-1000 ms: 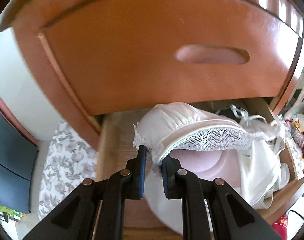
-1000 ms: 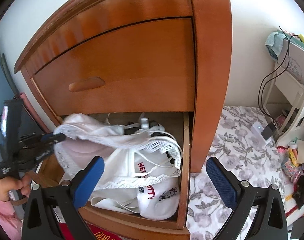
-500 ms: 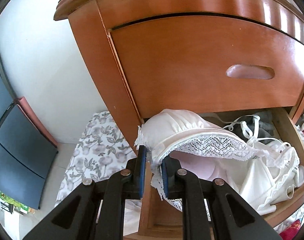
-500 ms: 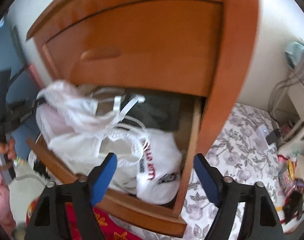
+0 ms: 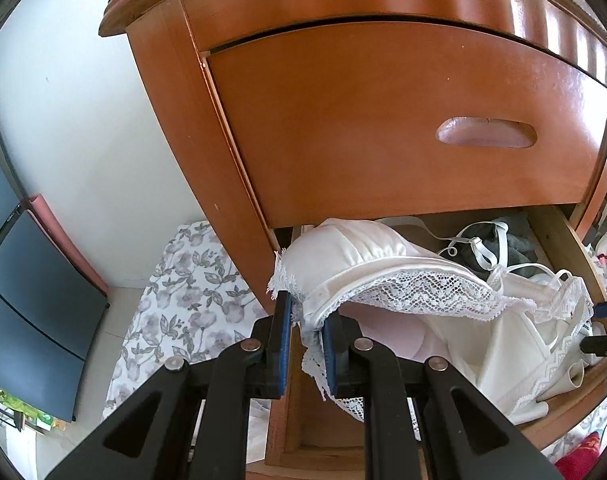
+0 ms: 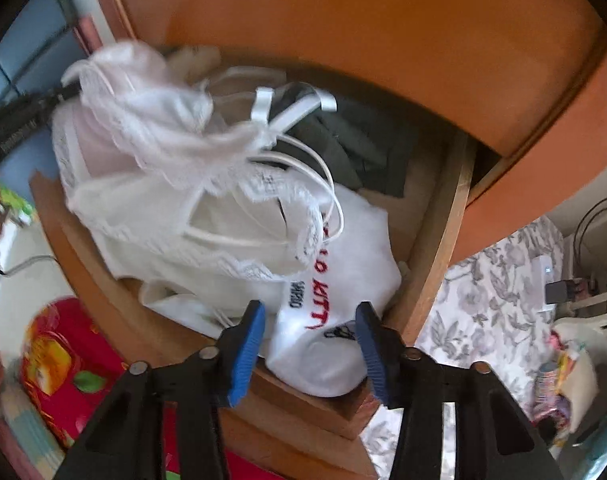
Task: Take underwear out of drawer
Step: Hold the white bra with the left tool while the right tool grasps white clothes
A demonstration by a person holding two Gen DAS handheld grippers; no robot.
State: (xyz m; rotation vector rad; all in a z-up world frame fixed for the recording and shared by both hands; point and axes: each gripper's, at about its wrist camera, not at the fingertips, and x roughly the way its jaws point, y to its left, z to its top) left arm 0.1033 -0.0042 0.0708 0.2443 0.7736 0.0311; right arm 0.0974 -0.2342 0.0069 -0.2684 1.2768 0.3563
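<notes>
The lowest drawer [image 5: 559, 244] of a wooden cabinet stands open, full of white underwear. A white lace-edged bra [image 5: 367, 264] is lifted at the drawer's left side, and my left gripper [image 5: 306, 320] is shut on its edge. The right wrist view shows the same bra [image 6: 135, 92] pulled up to the left, its straps trailing into the pile. My right gripper [image 6: 309, 320] points steeply down over the drawer's front right corner [image 6: 443, 240]. Its jaws are closing, with a white garment with red lettering [image 6: 343, 280] between them. The pads do not press on it.
A dark grey garment [image 6: 355, 148] lies at the back of the drawer. The closed upper drawer front [image 5: 383, 120] overhangs it. A floral cloth [image 5: 183, 300] covers the floor on both sides. Red patterned fabric [image 6: 63, 360] lies in front, and white furniture with cables [image 6: 591, 280] stands at the right.
My right gripper has tipped downward and sunk toward the drawer's front right, its jaws narrowing around the lettered garment. My left gripper has drawn the bra back and to the left.
</notes>
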